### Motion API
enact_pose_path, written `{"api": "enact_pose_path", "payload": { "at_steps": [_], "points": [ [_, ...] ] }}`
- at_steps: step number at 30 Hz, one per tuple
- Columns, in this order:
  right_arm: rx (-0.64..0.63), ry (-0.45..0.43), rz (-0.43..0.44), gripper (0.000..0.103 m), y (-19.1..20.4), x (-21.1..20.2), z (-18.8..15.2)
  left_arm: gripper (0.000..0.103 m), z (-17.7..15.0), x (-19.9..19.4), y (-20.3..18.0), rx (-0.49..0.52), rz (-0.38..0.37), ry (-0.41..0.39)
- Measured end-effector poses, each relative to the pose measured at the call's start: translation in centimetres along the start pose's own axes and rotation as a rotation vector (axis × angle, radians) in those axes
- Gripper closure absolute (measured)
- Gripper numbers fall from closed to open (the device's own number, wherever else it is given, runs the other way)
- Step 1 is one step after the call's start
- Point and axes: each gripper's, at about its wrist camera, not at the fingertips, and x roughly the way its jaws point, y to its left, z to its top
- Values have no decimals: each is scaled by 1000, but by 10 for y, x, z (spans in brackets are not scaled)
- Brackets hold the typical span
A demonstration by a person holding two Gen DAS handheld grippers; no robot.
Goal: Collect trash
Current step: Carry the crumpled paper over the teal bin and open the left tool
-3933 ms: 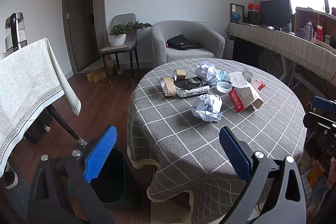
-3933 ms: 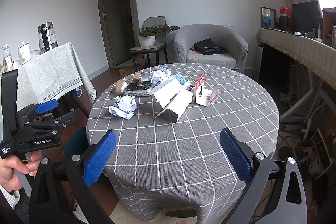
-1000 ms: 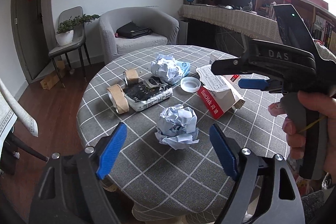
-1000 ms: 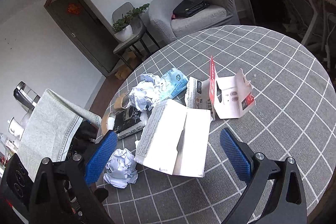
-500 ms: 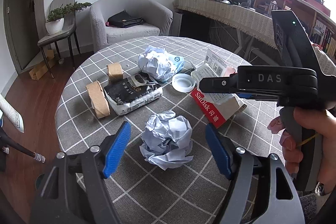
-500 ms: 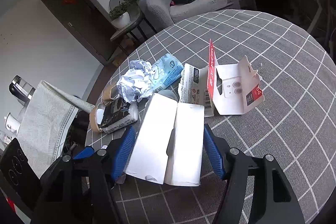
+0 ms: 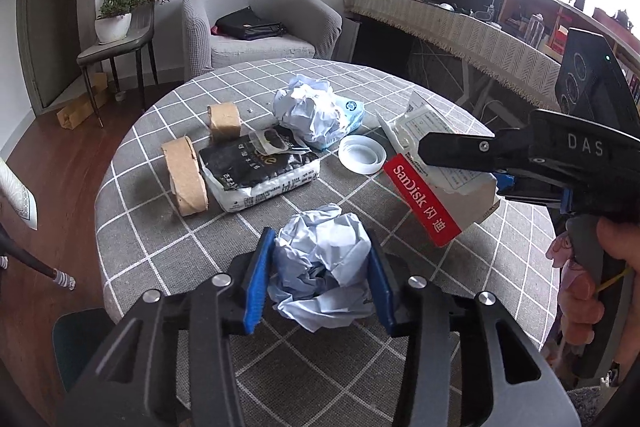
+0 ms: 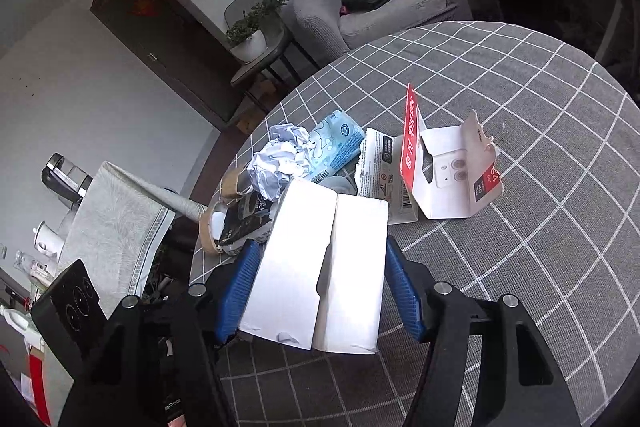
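My left gripper [image 7: 320, 275] is shut on a crumpled pale-blue paper ball [image 7: 324, 263] at the near edge of the round grey checked table [image 7: 152, 227]. My right gripper [image 8: 320, 287] is shut on a white opened cardboard box [image 8: 320, 267]; the same box, with a red SanDisk flap [image 7: 424, 199], shows in the left wrist view under the right gripper's body [image 7: 540, 155]. A second paper ball [image 7: 308, 111] lies on a blue tissue pack [image 8: 336, 143] further back.
On the table are two brown tape rolls [image 7: 186, 179], a black-and-white packet [image 7: 256, 171], a white lid [image 7: 362, 155] and a torn white-and-red card package [image 8: 452, 179]. A dark bin [image 7: 80, 343] stands on the floor at left. An armchair [image 7: 256, 23] stands behind.
Both grippers moved forward and closed: the left onto the near paper ball, the right onto the white box.
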Motion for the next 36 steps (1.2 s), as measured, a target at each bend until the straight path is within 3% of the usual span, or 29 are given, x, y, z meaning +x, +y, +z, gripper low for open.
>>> {"api": "enact_pose_path", "payload": {
  "at_steps": [6,16,23,36],
  "points": [
    [-37,-21,17,39,22,1,5,57,1,-19,14,-28,16,-42],
    [-165,-28,112,39,95,29,2,57,-9,-65,90,-112,155,-106],
    [-254,17,153,39,145,64,-10,56,-31,-85,155,-181,261,-70],
    [-343,106,222,39,220,129,-38,56,-78,-100,241,-266,344,50]
  ]
}}
